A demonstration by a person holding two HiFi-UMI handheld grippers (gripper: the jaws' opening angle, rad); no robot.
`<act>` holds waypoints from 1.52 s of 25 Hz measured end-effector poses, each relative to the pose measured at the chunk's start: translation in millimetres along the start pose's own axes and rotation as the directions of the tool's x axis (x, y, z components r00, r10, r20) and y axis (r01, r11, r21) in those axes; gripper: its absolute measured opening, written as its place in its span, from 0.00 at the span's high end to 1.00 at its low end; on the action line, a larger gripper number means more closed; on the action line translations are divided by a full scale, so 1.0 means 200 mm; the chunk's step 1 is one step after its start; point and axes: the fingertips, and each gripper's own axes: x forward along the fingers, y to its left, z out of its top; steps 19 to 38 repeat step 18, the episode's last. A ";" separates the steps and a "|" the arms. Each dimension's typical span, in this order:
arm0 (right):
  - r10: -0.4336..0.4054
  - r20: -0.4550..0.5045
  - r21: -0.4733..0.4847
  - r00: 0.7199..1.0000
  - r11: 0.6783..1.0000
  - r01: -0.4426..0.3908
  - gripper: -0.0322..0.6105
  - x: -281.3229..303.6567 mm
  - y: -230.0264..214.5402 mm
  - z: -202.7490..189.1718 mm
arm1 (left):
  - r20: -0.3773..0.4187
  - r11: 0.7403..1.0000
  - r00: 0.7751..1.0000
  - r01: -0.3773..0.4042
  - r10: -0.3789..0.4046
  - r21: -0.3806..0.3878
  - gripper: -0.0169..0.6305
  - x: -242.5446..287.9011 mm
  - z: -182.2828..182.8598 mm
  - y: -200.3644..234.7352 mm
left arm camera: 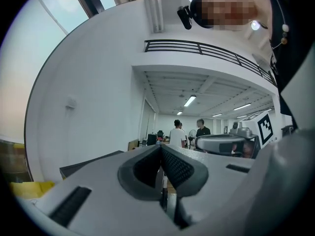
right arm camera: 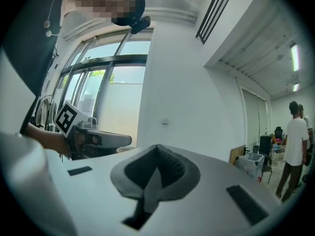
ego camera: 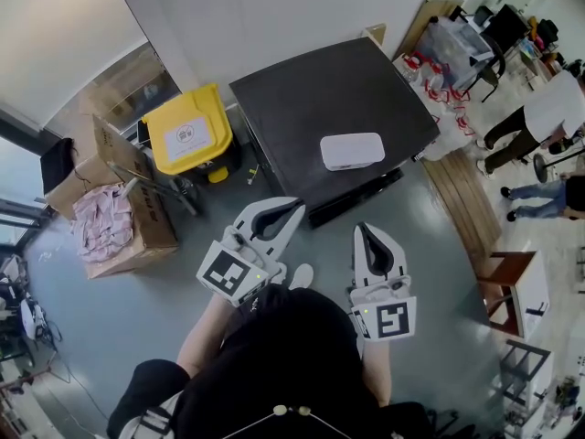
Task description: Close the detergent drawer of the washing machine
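Washing machine (ego camera: 329,108): a dark, matte, flat-topped box on the grey floor, ahead of both tongs and apart from them. Its drawer cannot be picked out from above. A white, flat case (ego camera: 352,150) with rounded corners lies on the top. Left tongs (ego camera: 294,206) and right tongs (ego camera: 362,229) are fully closed, with nothing between them. Only the gripper views show their ribbed grey pads pressed together; only the head view shows the case.
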 end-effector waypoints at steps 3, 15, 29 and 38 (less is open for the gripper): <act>0.002 0.002 -0.007 1.000 1.000 -0.002 0.95 0.00 0.00 0.02 | 0.012 1.000 1.000 -0.005 0.005 0.002 0.96 0.00 0.03 0.00; 0.000 0.003 0.002 1.000 1.000 0.000 0.95 -0.01 -0.01 0.03 | 0.008 1.000 1.000 -0.007 0.006 0.010 0.96 -0.01 0.03 -0.01; 0.001 0.000 -0.001 1.000 1.000 -0.001 0.95 -0.02 -0.01 0.02 | 0.011 1.000 1.000 -0.007 0.007 0.012 0.96 -0.01 0.02 -0.02; 0.001 0.000 -0.001 1.000 1.000 -0.001 0.95 -0.02 -0.01 0.02 | 0.011 1.000 1.000 -0.007 0.007 0.012 0.96 -0.01 0.02 -0.02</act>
